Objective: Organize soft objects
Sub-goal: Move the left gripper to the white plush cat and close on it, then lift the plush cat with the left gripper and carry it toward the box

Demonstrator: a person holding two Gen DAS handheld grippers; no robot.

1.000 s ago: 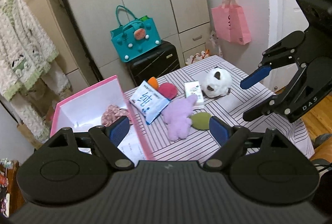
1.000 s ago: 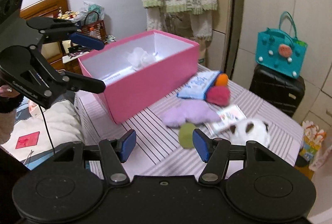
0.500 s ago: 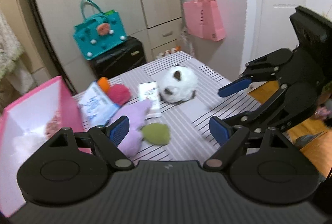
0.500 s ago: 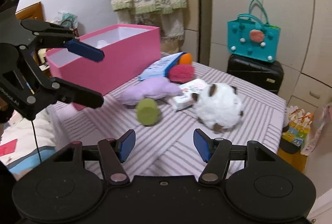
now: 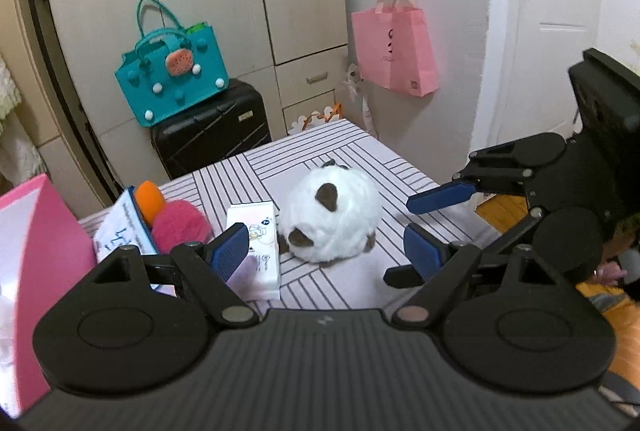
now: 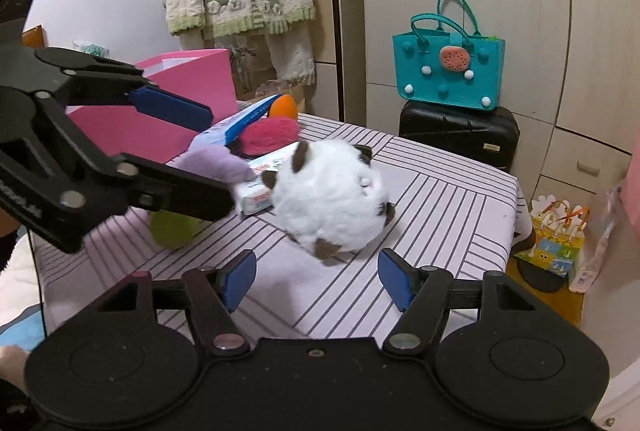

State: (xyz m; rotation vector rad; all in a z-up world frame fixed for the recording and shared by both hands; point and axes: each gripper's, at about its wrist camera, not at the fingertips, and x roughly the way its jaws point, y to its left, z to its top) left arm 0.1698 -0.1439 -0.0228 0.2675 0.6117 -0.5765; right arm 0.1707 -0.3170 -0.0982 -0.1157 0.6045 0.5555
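White plush ball (image 6: pixel 332 199) with brown patches near the middle of the striped bench (image 6: pixel 452 199), touching a small white carton (image 5: pixel 256 231) on its pink-box side. Left claw (image 5: pixel 326 251) spread wide, nothing between the pads, aimed at the plush. Right claw (image 6: pixel 316 277) opening, also bare, just short of the plush. Purple soft toy (image 6: pixel 218 161), magenta puff (image 6: pixel 272 135), orange piece (image 6: pixel 285 106) and green piece (image 6: pixel 172 229) clustered beyond, beside the pink box (image 6: pixel 192 79). Box contents blurred, perhaps something white.
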